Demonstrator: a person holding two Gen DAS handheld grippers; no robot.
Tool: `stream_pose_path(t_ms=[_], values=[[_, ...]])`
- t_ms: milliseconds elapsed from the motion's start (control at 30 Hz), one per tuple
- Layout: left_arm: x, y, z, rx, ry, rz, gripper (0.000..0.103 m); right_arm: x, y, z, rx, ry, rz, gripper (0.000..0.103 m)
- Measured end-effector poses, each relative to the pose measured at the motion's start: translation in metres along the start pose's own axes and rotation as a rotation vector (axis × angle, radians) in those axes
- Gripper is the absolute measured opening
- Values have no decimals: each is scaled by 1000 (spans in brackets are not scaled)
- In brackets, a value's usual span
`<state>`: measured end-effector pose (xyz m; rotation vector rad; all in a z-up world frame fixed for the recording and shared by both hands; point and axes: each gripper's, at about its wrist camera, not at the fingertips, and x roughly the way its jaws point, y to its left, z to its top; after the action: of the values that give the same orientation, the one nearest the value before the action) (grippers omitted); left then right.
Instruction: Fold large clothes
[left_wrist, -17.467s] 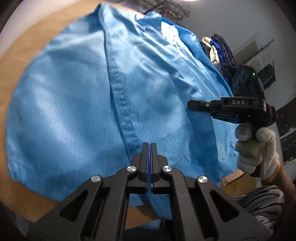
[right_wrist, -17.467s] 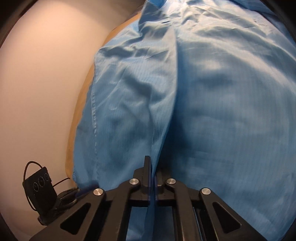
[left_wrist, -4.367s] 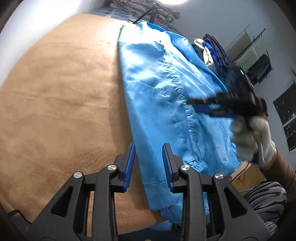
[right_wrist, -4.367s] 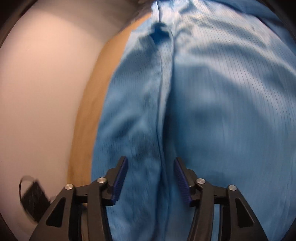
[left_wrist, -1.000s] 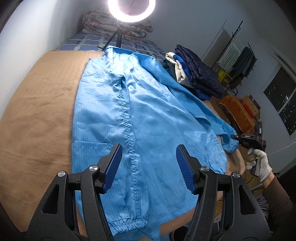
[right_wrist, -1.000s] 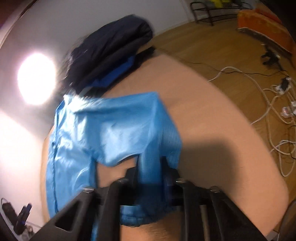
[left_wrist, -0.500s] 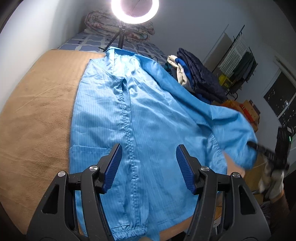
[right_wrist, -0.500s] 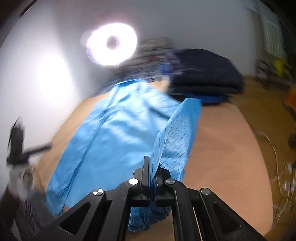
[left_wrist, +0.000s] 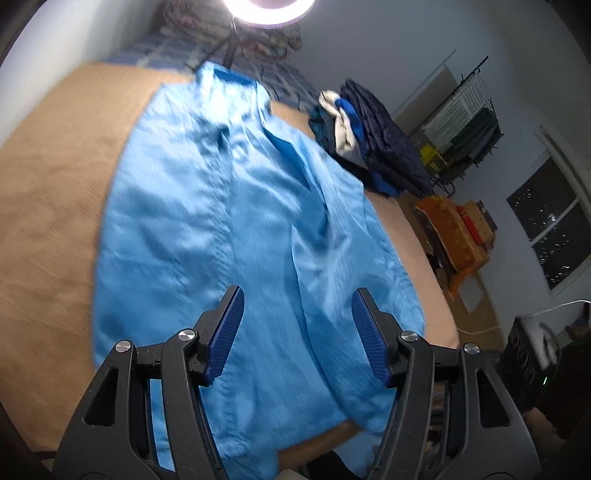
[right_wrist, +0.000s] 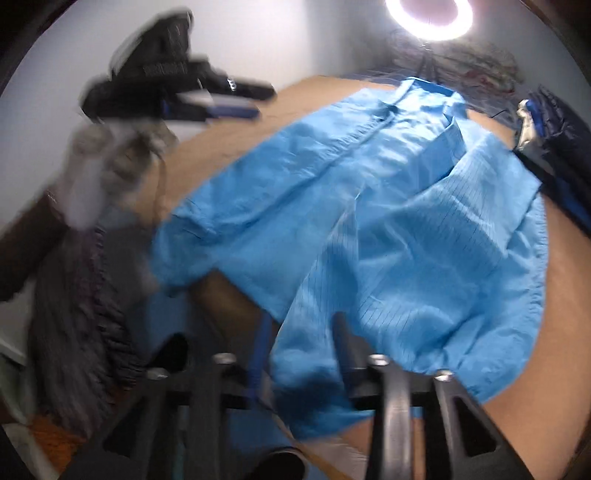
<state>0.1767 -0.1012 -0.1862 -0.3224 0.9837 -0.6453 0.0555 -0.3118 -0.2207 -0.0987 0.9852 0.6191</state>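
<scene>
Now blue coat (left_wrist: 236, 229), sleeve folded across

One light-blue, thin-striped work coat (left_wrist: 236, 229) lies on the tan table (left_wrist: 48, 206). One pile of folded dark clothes (left_wrist: 373, 144). One glowing ring lamp (right_wrist: 428, 18).

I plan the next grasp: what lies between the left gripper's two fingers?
In the left wrist view, only the blue garment shows between the open left gripper fingers, spread on the brown blanket.

The left gripper (left_wrist: 297, 338) is black, angular plastic with ribbed blue pads (left_wrist: 226, 334) and silver screws (left_wrist: 123, 347); white glove (right_wrist: 110, 162) on its hand.
</scene>
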Motion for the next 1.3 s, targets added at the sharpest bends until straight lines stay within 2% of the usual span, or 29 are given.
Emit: stream_pose_path(t_ms=[100, 200, 267, 333, 400, 467, 633, 667, 700, 733, 767, 800, 833, 1033, 1200, 1300], values=[[20, -4, -11, -16, 69, -15, 62, -14, -21, 0, 94, -63, 34, 48], [38, -9, -19, -18, 115, -20, 62, -23, -62, -5, 282, -122, 40, 50], [50, -13, -22, -14, 139, -13, 62, -21, -89, -10, 402, -128, 3, 55], [63, -15, -24, -33, 167, -29, 62, -12, -117, -18, 511, -123, 7, 55], [74, -13, -25, -58, 185, -41, 62, 2, -144, -27, 633, -110, 72, 55], [86, -11, -23, -90, 197, -45, 62, 14, -160, -33, 700, -97, 122, 55], [116, -2, -17, -158, 226, -43, 62, 45, -173, -34, 742, -47, 146, 55], [122, -1, -17, -173, 234, -51, 61, 47, -174, -32, 742, -56, 156, 48], [126, -1, -16, -175, 238, -54, 54, 49, -175, -30, 740, -64, 172, 30], [132, -3, -16, -168, 249, -55, 37, 50, -176, -29, 739, -66, 195, 24], [137, -6, -17, -156, 265, -53, 29, 51, -176, -27, 739, -70, 212, 14], [140, -9, -17, -143, 273, -52, 15, 51, -176, -27, 733, -76, 209, 3], [142, -12, -18, -131, 276, -48, 5, 49, -176, -26, 726, -77, 205, 1], [136, -36, -33, -56, 284, -50, 1, 34, -170, -20, 662, -83, 114, 0], [128, -51, -52, -25, 310, -78, 0, 6, -186, -36, 709, -127, 83, 0], [130, -54, -63, 19, 337, -46, 0, -3, -195, -48, 725, -117, 33, 0]])
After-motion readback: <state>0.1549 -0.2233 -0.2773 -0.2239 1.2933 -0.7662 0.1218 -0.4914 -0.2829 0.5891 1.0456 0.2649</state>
